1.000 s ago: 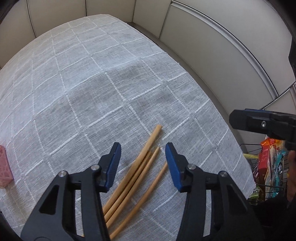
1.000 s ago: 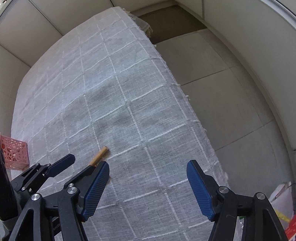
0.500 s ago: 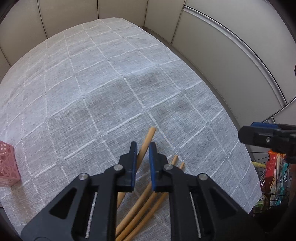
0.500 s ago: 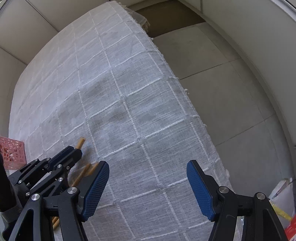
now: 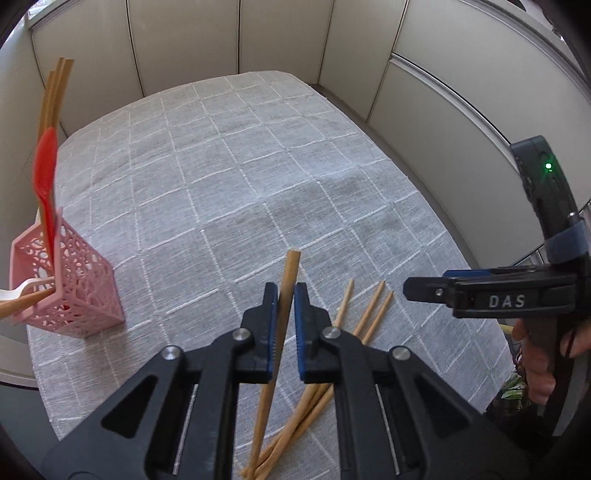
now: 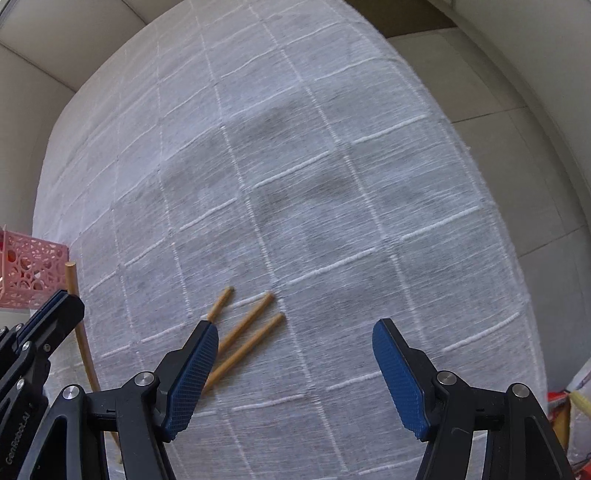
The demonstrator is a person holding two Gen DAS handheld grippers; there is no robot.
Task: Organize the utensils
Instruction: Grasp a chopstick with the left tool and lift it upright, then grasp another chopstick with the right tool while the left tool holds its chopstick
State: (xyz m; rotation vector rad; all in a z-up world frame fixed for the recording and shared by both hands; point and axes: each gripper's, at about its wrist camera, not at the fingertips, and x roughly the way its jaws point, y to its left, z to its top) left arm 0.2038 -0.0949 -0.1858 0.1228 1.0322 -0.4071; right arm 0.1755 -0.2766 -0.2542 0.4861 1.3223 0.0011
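Observation:
My left gripper (image 5: 283, 291) is shut on one wooden chopstick (image 5: 289, 273), which stands lifted off the cloth; the same chopstick (image 6: 74, 295) shows at the left of the right wrist view. Three more chopsticks (image 5: 365, 314) lie side by side on the tablecloth just right of it, their tips (image 6: 255, 321) visible in the right wrist view. My right gripper (image 6: 291, 354) hangs open above the cloth, just right of those three, with nothing between its fingers. A pink lattice holder (image 5: 70, 280) stands at the left with chopsticks and a red spoon (image 5: 44, 177) in it.
A grey checked tablecloth (image 5: 229, 177) covers the table, with beige wall panels (image 5: 280, 33) behind. The table's right edge drops to a tiled floor (image 6: 517, 140). A person's hand (image 5: 539, 354) holds the right gripper. Packaged goods (image 6: 565, 402) sit low at the right.
My left gripper closed on one chopstick and lifted it off the pile, swinging left so the pink holder came into view. My right gripper drifted toward the three chopsticks left on the cloth.

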